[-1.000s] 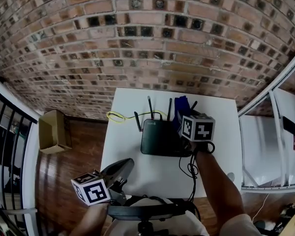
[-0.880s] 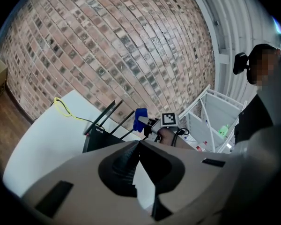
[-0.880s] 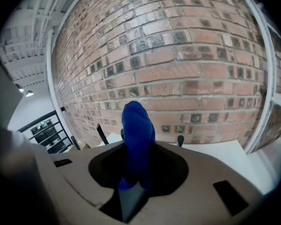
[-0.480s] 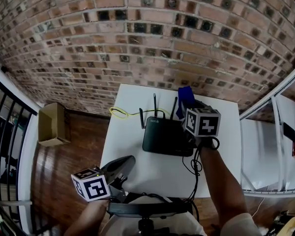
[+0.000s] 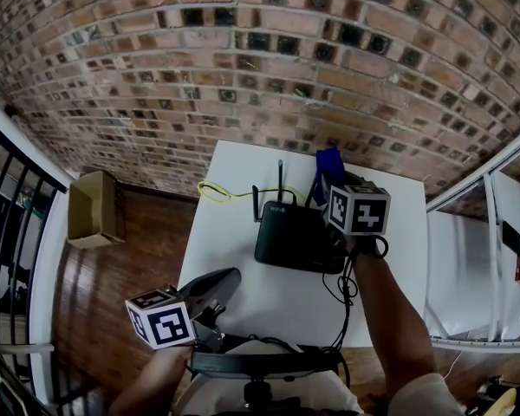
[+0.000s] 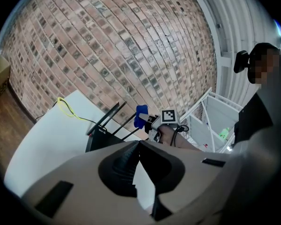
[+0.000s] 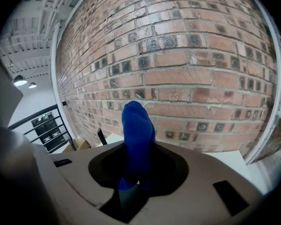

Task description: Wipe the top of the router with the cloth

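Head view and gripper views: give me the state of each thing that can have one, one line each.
right gripper: shut on the blue cloth.
blue cloth: pinched, free end sticking up.
left gripper: shut, empty.
router: flat on the white table, antennas raised.
yellow cable: loose loop on the table beside the router.

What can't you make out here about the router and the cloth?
The router's right side: head view, covered by the right gripper.
Whether the cloth touches the router: right gripper view shows only cloth against brick wall.
Print on the router: left gripper view, too small.
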`<state>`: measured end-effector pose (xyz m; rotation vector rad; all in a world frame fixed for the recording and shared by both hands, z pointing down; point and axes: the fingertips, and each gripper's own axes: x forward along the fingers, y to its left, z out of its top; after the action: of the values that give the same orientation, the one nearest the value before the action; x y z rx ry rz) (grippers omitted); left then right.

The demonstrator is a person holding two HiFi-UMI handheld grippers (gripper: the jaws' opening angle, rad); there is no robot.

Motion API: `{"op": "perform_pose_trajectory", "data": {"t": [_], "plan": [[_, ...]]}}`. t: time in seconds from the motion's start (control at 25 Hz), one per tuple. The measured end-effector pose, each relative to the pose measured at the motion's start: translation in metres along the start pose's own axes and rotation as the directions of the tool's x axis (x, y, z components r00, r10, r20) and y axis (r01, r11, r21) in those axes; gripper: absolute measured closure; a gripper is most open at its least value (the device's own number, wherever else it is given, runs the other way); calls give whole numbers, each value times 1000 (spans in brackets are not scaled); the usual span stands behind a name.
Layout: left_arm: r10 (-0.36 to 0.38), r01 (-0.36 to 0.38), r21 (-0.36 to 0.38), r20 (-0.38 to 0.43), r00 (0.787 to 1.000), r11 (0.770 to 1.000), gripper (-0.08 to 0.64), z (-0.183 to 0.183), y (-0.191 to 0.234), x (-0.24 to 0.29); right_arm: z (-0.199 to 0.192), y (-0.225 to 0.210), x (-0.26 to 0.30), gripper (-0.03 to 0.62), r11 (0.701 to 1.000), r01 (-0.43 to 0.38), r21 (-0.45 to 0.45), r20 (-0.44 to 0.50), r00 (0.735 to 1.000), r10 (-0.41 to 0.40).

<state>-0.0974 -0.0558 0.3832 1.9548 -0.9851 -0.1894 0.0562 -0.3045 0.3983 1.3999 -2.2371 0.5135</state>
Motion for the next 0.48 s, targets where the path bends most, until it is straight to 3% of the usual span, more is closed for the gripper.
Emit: {"op": "perform_pose_trajectory", "data": {"t": [0.48], "plan": [[4, -4, -15, 36, 999, 1000, 558, 7, 13, 1, -48, -1, 30, 465, 1000, -2, -13, -108, 994, 1]]}}
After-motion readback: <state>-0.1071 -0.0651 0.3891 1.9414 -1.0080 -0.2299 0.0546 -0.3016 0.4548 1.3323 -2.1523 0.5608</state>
